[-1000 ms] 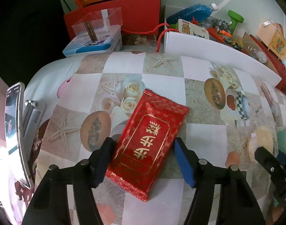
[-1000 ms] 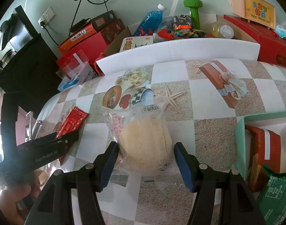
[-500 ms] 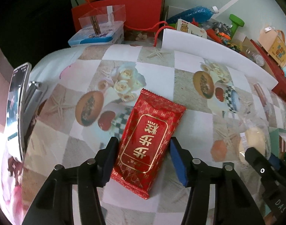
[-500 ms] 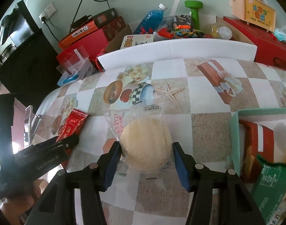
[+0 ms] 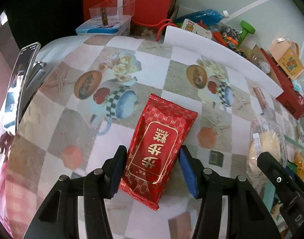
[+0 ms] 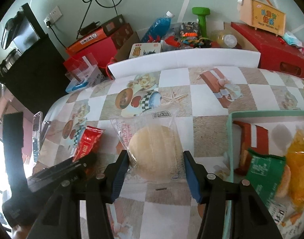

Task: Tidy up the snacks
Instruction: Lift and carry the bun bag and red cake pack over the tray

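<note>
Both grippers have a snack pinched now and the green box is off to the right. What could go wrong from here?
1. The right gripper pinches the clear-wrapped bun by its near edge only; the slick wrapper could slip or the soft bun squash.
2. The left gripper grips the red snack pack at its lower half, so the far end may sag or twist.
3. The green box already looks crowded; the two grippers sit close and could bump.

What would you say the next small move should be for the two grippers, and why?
Probably carry both snacks toward the green box. The left gripper, whose jaws have just closed, clamps the red packet; the right gripper clamps the wrapped bun; the box already holds other snacks.
</note>
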A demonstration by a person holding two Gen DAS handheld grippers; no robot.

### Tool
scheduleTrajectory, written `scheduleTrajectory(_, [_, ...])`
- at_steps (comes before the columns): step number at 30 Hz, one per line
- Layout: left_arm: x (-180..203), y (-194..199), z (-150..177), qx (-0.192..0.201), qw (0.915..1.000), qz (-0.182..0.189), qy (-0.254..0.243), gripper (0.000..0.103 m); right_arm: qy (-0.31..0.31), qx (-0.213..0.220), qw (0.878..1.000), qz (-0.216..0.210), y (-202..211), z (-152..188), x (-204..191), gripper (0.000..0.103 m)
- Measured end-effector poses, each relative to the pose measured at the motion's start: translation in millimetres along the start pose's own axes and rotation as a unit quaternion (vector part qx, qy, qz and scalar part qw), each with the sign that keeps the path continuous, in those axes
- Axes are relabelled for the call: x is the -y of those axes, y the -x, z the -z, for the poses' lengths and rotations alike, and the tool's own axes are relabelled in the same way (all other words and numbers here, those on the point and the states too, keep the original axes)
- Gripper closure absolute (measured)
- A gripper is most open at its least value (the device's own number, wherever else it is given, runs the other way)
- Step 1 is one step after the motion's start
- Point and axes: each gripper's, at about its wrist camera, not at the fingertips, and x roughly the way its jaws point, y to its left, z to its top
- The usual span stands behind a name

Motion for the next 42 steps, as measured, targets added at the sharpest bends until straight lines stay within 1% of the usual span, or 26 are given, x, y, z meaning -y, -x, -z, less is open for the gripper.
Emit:
scheduleTrajectory(6, [10,22,12,0.013,0.9998,0.014,0.002,0.048,-0.006,0.01,1.0,0.003,23,7,3,0.045])
scheduleTrajectory(13, [23,52,23,0.04,0.9988,0.027,-0.004,0.048,-0.013,0.022,1.0,0.001,46,19,7,0.045])
scheduleTrajectory(17, [25,71,29,0.06,0.9975,0.037,0.004,0.048,-0.022,0.031,0.999,0.0,61,26,12,0.045])
scheduleTrajectory(24, [36,95,40,0.085,0.995,0.053,-0.007,0.048,-0.034,0.052,0.998,0.01,89,38,22,0.045])
scheduleTrajectory(27, [47,104,46,0.092,0.9937,0.059,-0.023,0.048,-0.04,0.062,0.997,0.017,102,45,29,0.045])
scheduleTrajectory(30, [63,111,52,0.097,0.9912,0.077,-0.048,0.048,-0.048,0.068,0.996,0.024,112,51,37,0.045])
scheduleTrajectory(34, [81,120,59,0.104,0.9882,0.086,-0.073,0.048,-0.065,0.073,0.995,0.034,125,59,52,0.045])
scheduleTrajectory(38, [107,127,69,0.101,0.9827,0.115,-0.105,0.048,-0.086,0.077,0.992,0.048,139,67,72,0.045])
scheduleTrajectory(42, [134,131,83,0.098,0.9763,0.131,-0.142,0.048,-0.114,0.083,0.987,0.072,155,76,102,0.045])
